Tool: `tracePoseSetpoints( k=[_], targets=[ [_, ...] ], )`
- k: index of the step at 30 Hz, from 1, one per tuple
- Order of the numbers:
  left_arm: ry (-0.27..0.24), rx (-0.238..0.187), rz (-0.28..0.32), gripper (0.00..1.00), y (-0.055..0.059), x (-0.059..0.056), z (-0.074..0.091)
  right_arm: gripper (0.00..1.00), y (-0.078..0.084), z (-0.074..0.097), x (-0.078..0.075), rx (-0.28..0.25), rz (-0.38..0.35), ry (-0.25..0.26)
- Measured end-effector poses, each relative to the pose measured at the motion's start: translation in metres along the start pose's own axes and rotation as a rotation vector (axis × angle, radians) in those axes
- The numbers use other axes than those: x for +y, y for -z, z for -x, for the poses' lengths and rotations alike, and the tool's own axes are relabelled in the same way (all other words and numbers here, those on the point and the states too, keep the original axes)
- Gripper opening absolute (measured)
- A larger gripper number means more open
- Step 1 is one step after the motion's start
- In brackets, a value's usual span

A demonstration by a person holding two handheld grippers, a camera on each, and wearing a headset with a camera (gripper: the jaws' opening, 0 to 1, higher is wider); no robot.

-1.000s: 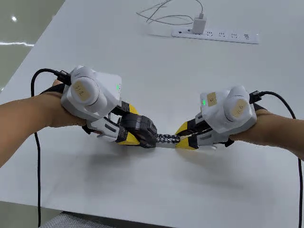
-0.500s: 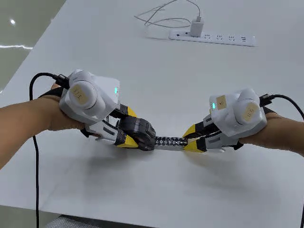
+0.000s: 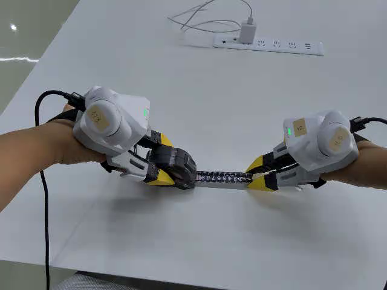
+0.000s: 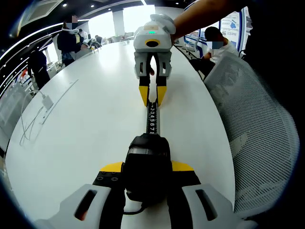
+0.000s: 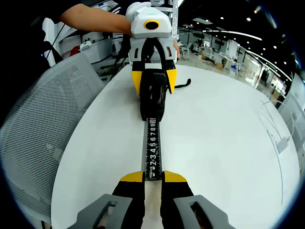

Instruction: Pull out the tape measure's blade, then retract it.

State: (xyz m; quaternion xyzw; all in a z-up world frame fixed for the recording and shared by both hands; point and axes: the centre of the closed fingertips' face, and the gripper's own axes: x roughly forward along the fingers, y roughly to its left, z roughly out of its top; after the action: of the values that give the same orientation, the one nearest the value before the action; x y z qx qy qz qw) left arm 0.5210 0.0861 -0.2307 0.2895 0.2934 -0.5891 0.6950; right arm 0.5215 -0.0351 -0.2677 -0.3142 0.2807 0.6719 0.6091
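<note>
The black tape measure case point(image 3: 175, 167) lies low over the white table, clamped between the yellow-tipped jaws of my left gripper point(image 3: 164, 168). In the left gripper view the case point(image 4: 147, 164) sits between the jaws of the left gripper point(image 4: 147, 168). A short stretch of numbered blade point(image 3: 222, 179) runs from the case to my right gripper point(image 3: 260, 174), which is shut on the blade's end. The right gripper view has the blade point(image 5: 152, 148) leading from the right gripper point(image 5: 152, 176) to the case point(image 5: 153, 98).
A white power strip point(image 3: 266, 44) with a plugged charger and looped white cable point(image 3: 199, 15) lies at the table's far side. Black cables trail from both grippers. A grey mesh chair point(image 4: 252, 138) stands at the table's near edge. People sit and stand far off.
My right gripper has moved right, away from the case, drawing more blade out. The left gripper and case have stayed about where they were.
</note>
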Motion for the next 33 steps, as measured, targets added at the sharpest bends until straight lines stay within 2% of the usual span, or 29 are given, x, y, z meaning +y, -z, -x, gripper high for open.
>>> tracePoseSetpoints(
  k=[6, 17, 33],
  targets=[
    [0.0, 0.002, -0.002, 0.28, 0.0, 0.0, 0.0, 0.07, 0.006, 0.006, 0.001, 0.005, -0.012, 0.009],
    [0.001, 0.002, 0.0, 0.28, 0.0, 0.0, -0.001, 0.07, 0.025, 0.027, 0.002, 0.02, -0.036, 0.022],
    [0.002, 0.002, 0.0, 0.28, -0.001, -0.001, -0.001, 0.07, 0.044, 0.045, 0.003, 0.043, -0.054, 0.033]
  ],
)
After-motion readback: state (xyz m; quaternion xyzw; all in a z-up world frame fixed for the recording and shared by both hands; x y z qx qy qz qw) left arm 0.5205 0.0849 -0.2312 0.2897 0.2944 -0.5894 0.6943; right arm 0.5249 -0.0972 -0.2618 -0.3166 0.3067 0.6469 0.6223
